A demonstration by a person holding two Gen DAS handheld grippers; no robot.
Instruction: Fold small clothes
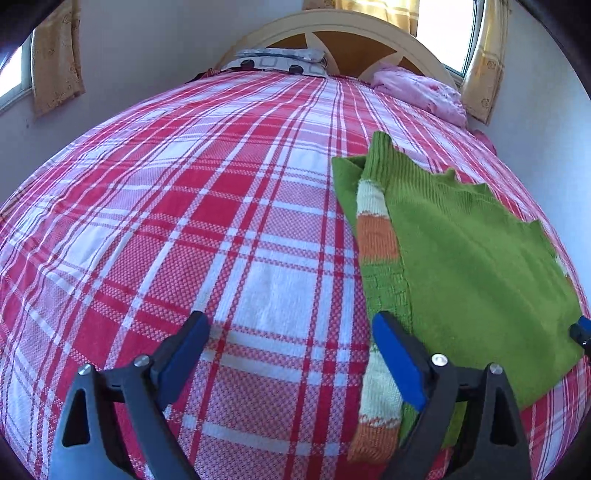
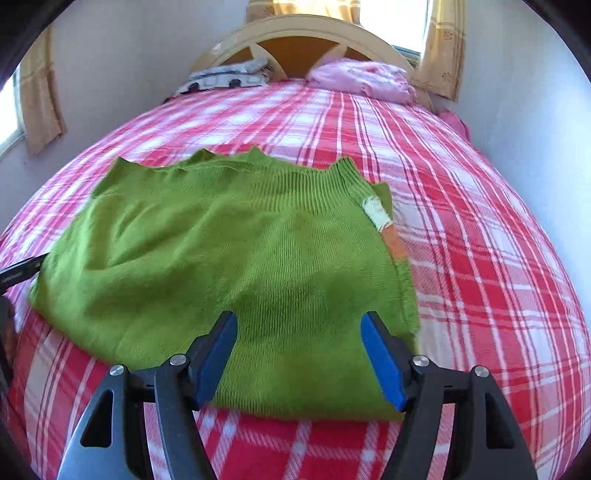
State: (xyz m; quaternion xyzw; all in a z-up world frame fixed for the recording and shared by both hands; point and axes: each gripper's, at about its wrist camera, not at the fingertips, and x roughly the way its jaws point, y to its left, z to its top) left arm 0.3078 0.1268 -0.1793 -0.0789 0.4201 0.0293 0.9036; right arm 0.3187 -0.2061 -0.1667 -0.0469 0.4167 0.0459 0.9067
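A small green knit sweater [image 1: 476,258] lies folded on the red and white plaid bedspread [image 1: 221,206]. A sleeve with cream and orange stripes [image 1: 376,236] runs along its left side. My left gripper [image 1: 291,339] is open and empty, low over the bedspread, with its right finger at the sweater's striped edge. In the right wrist view the sweater [image 2: 236,251] fills the middle. My right gripper [image 2: 299,343] is open and empty, just above the sweater's near edge. The right gripper's tip shows at the right edge of the left wrist view [image 1: 581,332].
A patterned pillow [image 1: 280,62] and a crumpled pink cloth [image 1: 424,92] lie at the head of the bed under the curved headboard [image 1: 351,33]. Walls and curtained windows [image 1: 55,59] stand on both sides. The left gripper's body shows at the left edge of the right wrist view [image 2: 22,271].
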